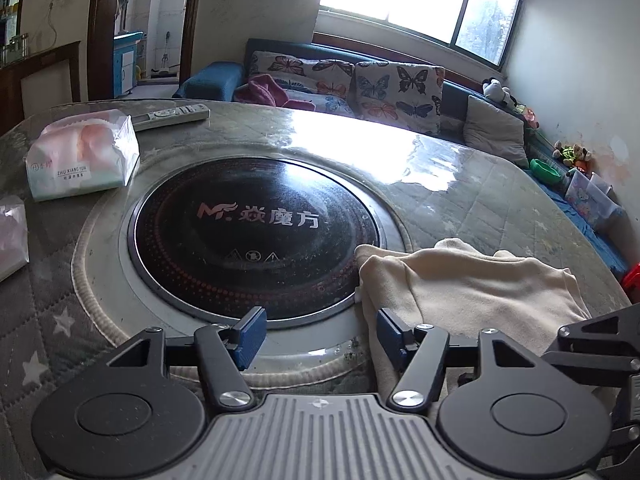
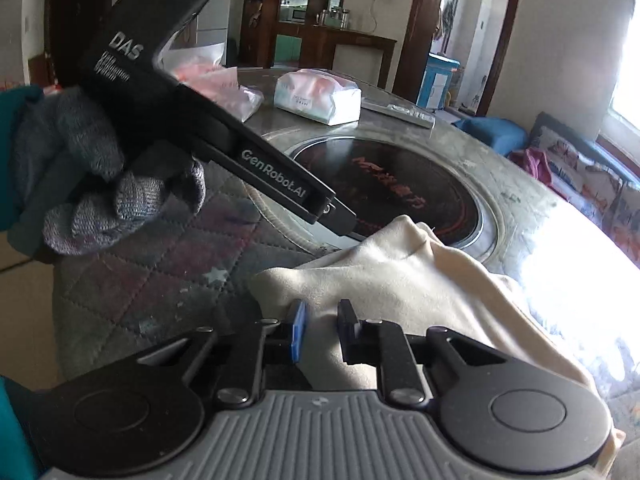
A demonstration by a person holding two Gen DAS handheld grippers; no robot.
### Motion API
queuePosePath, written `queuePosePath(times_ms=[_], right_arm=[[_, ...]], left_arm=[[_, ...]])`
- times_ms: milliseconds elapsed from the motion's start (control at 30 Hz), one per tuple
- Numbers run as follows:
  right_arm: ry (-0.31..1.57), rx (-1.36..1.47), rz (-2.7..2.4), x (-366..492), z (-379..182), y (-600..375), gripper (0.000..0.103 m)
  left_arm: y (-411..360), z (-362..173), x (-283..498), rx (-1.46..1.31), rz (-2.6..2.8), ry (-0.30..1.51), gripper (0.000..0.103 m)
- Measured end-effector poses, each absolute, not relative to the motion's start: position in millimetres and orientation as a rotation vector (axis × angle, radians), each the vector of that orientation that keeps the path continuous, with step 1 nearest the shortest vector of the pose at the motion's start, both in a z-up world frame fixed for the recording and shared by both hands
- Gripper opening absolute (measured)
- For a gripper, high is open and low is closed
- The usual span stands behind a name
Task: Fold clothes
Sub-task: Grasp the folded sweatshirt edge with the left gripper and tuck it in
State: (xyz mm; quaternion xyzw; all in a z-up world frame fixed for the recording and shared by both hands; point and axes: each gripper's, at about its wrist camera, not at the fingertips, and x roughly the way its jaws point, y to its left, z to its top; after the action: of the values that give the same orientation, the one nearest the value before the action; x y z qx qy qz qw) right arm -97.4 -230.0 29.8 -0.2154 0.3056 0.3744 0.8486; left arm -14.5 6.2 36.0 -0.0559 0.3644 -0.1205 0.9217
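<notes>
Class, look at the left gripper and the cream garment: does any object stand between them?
Nothing visible does. The left gripper is open at the edge of the cream garment, one finger against the fabric. The tissue pack lies far off.

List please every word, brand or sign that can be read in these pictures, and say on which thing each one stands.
"焱魔方", after a stylised M logo: black round cooktop in the table.
Three small warning signs below it: too small to read.
"ZHU XIANG YUN": tissue pack; the smaller print under it is too small.
"DAS": left gripper, on its body; the lines below are blurred.
"GenRobot.AI": the same gripper's arm.
Remote control: button marks too small.
</notes>
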Motion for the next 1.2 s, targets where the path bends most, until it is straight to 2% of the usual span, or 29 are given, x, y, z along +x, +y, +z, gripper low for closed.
queuePosePath(times_ms=[333,933,1133,1200], right_arm=[[0.651,-0.495,0.813,-104.1,26.8,-212.8,0.017],[0.684,-0.429,0.671,-116.3,44.9,-226.4,0.026],[0.72,-0.338,0.547,-119.3,48.7,-255.2,0.026],[0.721,-0.317,0.507,-120.9,49.7,-264.6,0.027]], left_arm=[[11.0,33.2,-14.4,-0.134,-0.23,0.766,0.069],[25.1,36.7,-10.9,-0.155,-0.285,0.749,0.075],[23.7,39.9,-10.0,-0.149,-0.305,0.739,0.08],[19.5,41.5,-10.7,-0.135,-0.311,0.738,0.084]])
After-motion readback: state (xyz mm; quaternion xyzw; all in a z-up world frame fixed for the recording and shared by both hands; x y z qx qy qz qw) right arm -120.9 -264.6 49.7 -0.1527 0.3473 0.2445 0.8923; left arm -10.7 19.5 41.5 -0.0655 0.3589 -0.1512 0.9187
